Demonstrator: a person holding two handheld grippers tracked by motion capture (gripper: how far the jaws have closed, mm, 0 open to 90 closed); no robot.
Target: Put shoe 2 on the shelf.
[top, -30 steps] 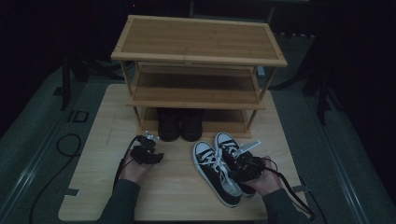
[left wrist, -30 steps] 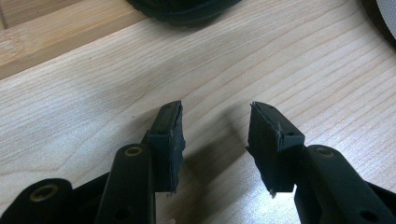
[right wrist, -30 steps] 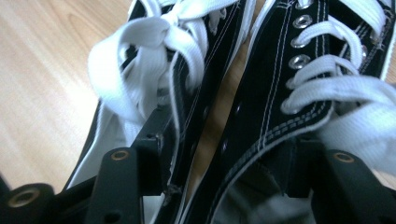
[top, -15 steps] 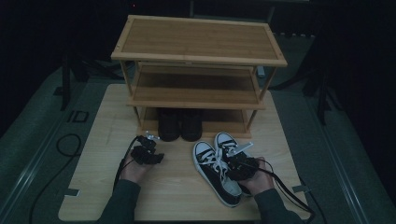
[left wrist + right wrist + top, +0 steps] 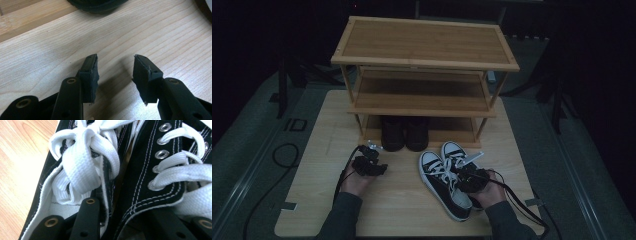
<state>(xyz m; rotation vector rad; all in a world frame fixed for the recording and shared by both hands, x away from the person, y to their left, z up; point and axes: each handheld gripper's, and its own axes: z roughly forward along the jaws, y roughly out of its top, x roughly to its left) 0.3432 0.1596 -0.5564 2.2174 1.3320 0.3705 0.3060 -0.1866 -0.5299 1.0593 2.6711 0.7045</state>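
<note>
The right hand-held gripper (image 5: 120,220) has its jaw tips buried in the sneakers (image 5: 451,176), one jaw down inside the left shoe's opening and the other in the right shoe's, so the pads cannot be seen; the jaws have just been closing, with the two adjoining inner walls between them, but whether they already press on them I cannot tell. Two black-and-white sneakers lie side by side on the surface (image 5: 402,210) in front of the rack (image 5: 424,60), and two dark shoes (image 5: 404,132) stand half hidden under its lowest shelf. The left hand-held gripper (image 5: 115,75) rests low over bare wood, spread, nothing between its pads. Both forearms enter from the bottom edge, sleeves cut off
</note>
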